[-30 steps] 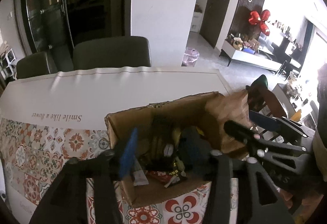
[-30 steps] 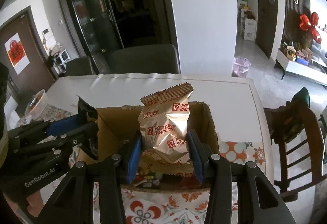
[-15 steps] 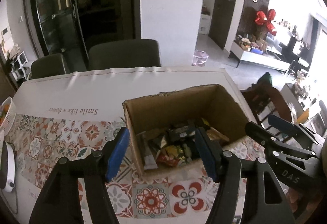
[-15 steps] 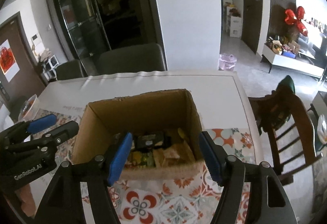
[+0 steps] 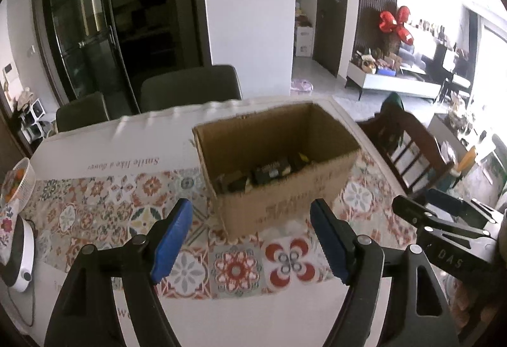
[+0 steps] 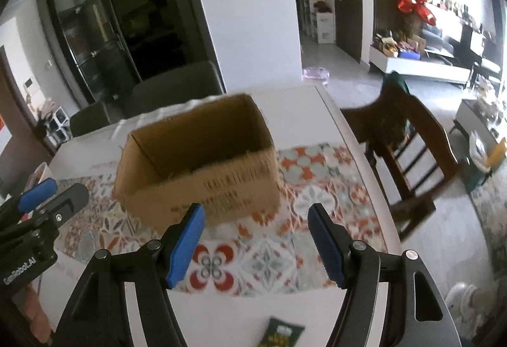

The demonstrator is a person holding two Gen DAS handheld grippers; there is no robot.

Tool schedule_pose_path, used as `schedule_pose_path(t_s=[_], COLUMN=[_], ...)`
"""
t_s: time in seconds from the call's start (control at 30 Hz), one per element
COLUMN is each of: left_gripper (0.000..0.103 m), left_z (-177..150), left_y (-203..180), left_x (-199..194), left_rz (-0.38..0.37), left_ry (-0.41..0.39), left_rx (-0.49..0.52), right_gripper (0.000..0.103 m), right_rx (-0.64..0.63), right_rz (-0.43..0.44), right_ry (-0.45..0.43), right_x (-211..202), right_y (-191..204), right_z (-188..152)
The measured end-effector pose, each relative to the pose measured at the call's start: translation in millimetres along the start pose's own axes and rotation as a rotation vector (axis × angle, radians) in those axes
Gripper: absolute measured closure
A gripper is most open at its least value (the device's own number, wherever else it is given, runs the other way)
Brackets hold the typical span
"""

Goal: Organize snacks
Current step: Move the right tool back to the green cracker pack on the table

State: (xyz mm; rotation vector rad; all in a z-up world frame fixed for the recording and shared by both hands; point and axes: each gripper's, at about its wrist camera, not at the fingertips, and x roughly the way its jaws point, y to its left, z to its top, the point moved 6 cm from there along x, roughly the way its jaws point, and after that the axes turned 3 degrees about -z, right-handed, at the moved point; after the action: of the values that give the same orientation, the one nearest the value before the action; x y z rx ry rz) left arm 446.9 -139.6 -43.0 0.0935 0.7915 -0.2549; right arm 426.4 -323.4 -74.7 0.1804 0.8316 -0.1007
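At the far left a white woven basket (image 5: 22, 177) sits on the table's edge. The left gripper (image 5: 250, 236), blue-padded black tongs, hangs over the white table with its patterned tile runner (image 5: 104, 207), jaws opening with nothing between them. Beyond it the open brown cardboard box (image 5: 285, 198) stands on the runner, dark snack packets (image 5: 269, 171) lying inside. The right gripper (image 6: 256, 239) is spread wide and empty too. A small green snack packet (image 6: 280, 334) lies on bare tabletop beneath it. A dark wooden chair (image 6: 402, 150) stands rightmost.
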Motion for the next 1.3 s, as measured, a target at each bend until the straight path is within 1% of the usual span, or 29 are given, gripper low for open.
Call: schedule_pose_path(t_s=[0.1, 0.23, 0.4, 0.47, 0.57, 0.67, 0.87, 1.03, 1.17, 1.3], left_gripper=[0.026, 0.026, 0.026, 0.026, 0.026, 0.026, 0.026, 0.026, 0.026, 0.026], left_z=[-19.4, -50.9, -85.5, -98.4, -115.7, -128.8, -151.8, -164.3, -168.2, -171.6], left_y=[-1.7, -4.9, -5.0, -8.9, -12.9, -14.7, -20.4, -22.6, -21.9, -23.9], left_x=[4.5, 19.3, 35.8, 43.3, 53.9, 61.7, 74.2, 80.5, 83.4, 86.5], left_rz=[-0.016, -0.026, -0.008, -0.034, -0.053, -0.036, -0.04, -0.039, -0.024, -0.027], left_ry=[0.043, 0.134, 0.228, 0.273, 0.333, 0.367, 0.426, 0.459, 0.468, 0.478], left_rx=[-0.001, 0.001, 0.012, 0.015, 0.01, 0.014, 0.026, 0.029, 0.033, 0.039], right_gripper=[0.035, 0.035, 0.035, 0.035, 0.035, 0.035, 0.035, 0.035, 0.035, 0.035], right_rx=[0.002, 0.025, 0.03, 0.042, 0.069, 0.083, 0.09, 0.078, 0.079, 0.083], right_rz=[-0.02, -0.03, -0.069, -0.076, -0.071, -0.068, -0.096, -0.098, -0.103, -0.12], right_ry=[0.031, 0.121, 0.216, 0.248, 0.303, 0.361, 0.437, 0.458, 0.477, 0.49], right_x=[-1.9, 6.1, 18.7, 23.1, 31.4, 42.2, 55.8, 60.2, 66.9, 72.8], right_y=[-4.3, -7.7, -15.0, -17.3, -18.9, -20.0, -25.3, -22.4, -19.5, -19.4], right_z=[-21.3, -54.1, -88.3, -99.1, -115.9, -133.5, -161.5, -174.1, -181.9, -186.2])
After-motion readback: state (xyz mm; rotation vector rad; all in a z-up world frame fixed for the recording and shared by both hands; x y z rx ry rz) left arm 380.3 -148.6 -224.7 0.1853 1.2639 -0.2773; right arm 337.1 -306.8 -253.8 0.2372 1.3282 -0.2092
